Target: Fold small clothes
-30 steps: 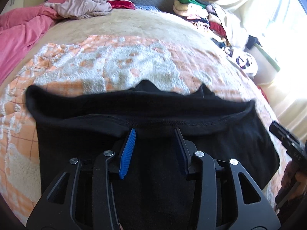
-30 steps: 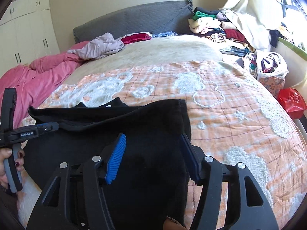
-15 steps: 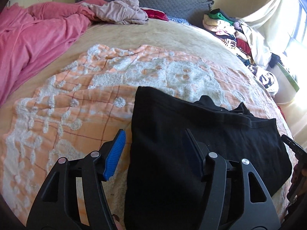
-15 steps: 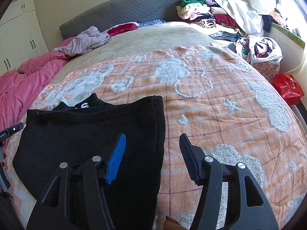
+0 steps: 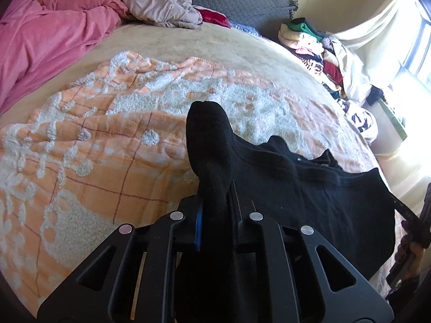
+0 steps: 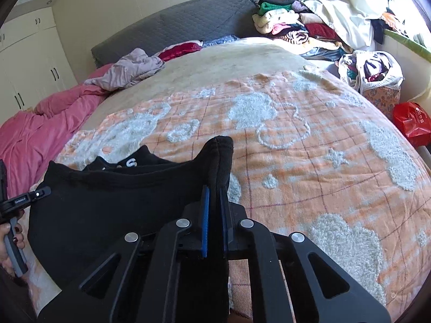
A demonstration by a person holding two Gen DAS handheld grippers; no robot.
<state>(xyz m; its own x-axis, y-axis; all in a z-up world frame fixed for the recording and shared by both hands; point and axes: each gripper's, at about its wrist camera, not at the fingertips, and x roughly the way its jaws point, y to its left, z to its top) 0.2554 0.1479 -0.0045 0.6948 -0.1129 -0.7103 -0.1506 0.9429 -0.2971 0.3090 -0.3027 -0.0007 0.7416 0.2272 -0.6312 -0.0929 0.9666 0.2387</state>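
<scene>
A black garment point(image 5: 309, 188) lies on the orange and white blanket point(image 5: 94, 148) on the bed. My left gripper point(image 5: 219, 202) is shut on the garment's left corner, which sticks up past the fingers. My right gripper point(image 6: 215, 196) is shut on the garment's right corner point(image 6: 219, 156), also raised. The black cloth point(image 6: 107, 202) hangs slack between the two corners. Each gripper shows at the edge of the other's view.
A pink duvet point(image 5: 40, 40) lies at the left. A mauve garment point(image 6: 129, 70) and red cloth point(image 6: 180, 49) lie by the grey headboard point(image 6: 175, 27). A pile of clothes point(image 6: 291, 27), a full bag point(image 6: 371, 70) and a red bag point(image 6: 412, 121) stand at the right.
Both grippers were open above the flat garment; they have moved to its left and right corners and shut on them. The corners are now lifted off the blanket.
</scene>
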